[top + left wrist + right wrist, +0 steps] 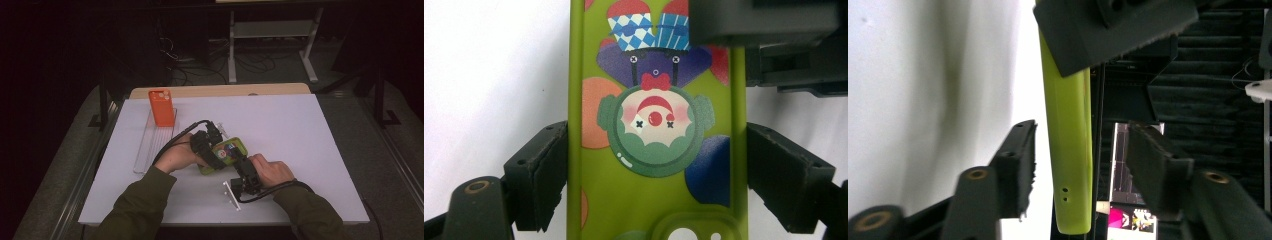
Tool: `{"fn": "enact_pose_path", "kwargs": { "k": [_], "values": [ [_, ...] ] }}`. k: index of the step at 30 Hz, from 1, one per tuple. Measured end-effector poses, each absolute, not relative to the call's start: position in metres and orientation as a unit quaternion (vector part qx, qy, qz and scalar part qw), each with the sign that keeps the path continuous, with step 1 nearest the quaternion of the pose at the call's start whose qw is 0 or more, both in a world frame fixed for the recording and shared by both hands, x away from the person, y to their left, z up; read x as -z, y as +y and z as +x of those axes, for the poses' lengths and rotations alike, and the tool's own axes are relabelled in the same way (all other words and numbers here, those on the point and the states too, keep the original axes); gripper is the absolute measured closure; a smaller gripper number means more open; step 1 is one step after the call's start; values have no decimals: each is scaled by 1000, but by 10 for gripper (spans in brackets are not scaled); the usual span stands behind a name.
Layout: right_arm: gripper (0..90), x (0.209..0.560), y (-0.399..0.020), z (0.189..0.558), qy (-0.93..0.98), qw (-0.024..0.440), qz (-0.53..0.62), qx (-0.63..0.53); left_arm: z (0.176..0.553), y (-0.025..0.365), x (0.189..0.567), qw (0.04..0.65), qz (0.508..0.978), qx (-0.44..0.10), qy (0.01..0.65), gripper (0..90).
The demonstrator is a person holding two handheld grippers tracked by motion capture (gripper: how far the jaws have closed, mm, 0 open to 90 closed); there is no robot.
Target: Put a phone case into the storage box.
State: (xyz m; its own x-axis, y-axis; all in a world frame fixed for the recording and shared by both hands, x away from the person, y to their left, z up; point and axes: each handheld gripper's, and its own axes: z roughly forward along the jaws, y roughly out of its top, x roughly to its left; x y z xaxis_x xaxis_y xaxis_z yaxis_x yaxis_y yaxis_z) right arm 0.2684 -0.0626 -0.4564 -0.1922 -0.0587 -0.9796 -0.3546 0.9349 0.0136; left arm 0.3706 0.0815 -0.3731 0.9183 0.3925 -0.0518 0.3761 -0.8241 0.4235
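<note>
At mid-surface, just toward you, sits the green phone case (pixel 226 154), the one printed with a clown face. Your left gripper (pixel 656 175) has it clamped: both fingers (pixel 541 177) press on the case's long edges, holding it steady so the other hand can work on it. Your right gripper (pixel 1080 165) comes in at the case's near end with the thin green edge standing between its fingers (pixel 1018 170); they're partly open, with gaps on both sides, so nothing is gripped there. I'd say that's a second hold being lined up.

Further out, an orange phone case (pixel 161 107) stands upright at the far end of a clear tray (pixel 150 147), well apart from your hands, probably where finished ones go. A small white piece (pixel 231 194) lies by your right hand; what it is, I can't tell. From above your hands and cables cover much of the green case, so whether it's lifted or resting on the white surface (pixel 300 150) is hard to say.
</note>
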Motion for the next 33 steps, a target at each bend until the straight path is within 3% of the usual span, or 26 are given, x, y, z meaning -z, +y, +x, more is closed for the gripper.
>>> {"fn": "enact_pose_path", "kwargs": {
  "k": [15,29,33],
  "values": [
    [735,462,-59,266,758,625,-143,-118,369,81,372,222,954,-17,198,160],
    [762,462,-61,265,747,639,-132,-129,367,84,368,258,947,-25,190,143],
    [762,462,-62,266,745,641,-126,-134,369,87,364,269,945,-14,186,101]
  ]
}}
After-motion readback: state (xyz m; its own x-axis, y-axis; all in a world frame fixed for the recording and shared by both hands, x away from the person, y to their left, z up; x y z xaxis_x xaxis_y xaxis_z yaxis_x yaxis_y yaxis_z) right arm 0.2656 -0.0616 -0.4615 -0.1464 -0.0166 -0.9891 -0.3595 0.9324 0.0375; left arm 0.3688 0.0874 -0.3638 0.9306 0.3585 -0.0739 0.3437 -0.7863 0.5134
